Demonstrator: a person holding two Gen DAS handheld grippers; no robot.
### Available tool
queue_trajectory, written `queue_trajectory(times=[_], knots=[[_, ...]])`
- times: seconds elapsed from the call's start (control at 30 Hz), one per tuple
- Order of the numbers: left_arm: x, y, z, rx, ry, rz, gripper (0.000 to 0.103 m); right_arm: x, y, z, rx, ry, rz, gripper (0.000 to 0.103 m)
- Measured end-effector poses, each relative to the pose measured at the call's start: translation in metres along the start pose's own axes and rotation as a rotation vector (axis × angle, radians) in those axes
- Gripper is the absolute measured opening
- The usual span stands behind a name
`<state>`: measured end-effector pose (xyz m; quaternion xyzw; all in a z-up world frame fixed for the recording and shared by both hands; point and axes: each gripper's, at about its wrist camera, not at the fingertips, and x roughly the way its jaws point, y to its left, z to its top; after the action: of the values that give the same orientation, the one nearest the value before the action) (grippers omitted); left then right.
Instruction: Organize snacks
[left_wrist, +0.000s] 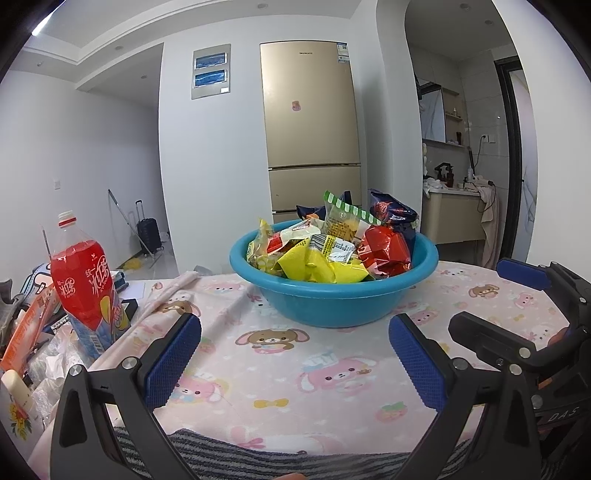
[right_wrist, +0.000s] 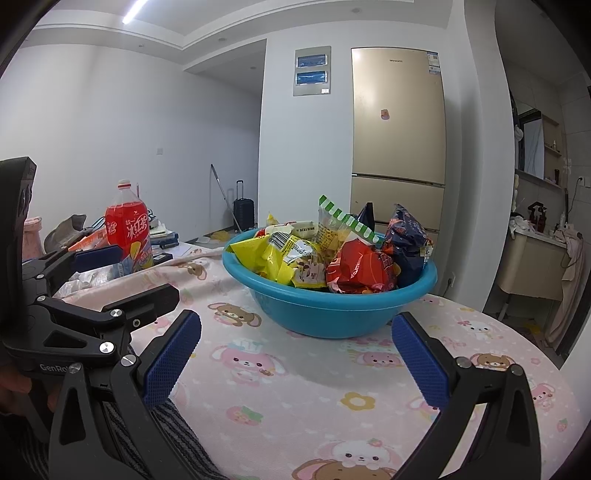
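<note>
My left claw (left_wrist: 295, 354) and my right claw (right_wrist: 297, 354) both hang wide apart and hold nothing, low over the pink cloth (left_wrist: 280, 373). The snacks (left_wrist: 332, 243) sit heaped in the blue bowl (left_wrist: 332, 295) just ahead of me, with a red drink bottle (left_wrist: 86, 284) off to the left at the table's edge.

black gripper (left_wrist: 295, 354) frames, blue textured pads (left_wrist: 173, 358), silver screws

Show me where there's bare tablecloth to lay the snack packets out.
Free: the pink tablecloth between the blue basin and the near edge, ahead of both open grippers, left gripper and right gripper. Also right of the basin toward the rounded edge. Crowded: the left side, around the red drink bottle and the clutter beside it.
</note>
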<state>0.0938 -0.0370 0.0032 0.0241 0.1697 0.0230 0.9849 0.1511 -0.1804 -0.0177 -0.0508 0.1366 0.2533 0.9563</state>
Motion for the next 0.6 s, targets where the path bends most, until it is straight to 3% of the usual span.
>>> queue_trajectory(times=[0.6], knots=[[-0.0021, -0.0018, -0.0013, 0.007, -0.003, 0.016, 0.103, 0.0023, -0.0004, -0.0011, -0.002, 0.008, 0.002, 0.103]])
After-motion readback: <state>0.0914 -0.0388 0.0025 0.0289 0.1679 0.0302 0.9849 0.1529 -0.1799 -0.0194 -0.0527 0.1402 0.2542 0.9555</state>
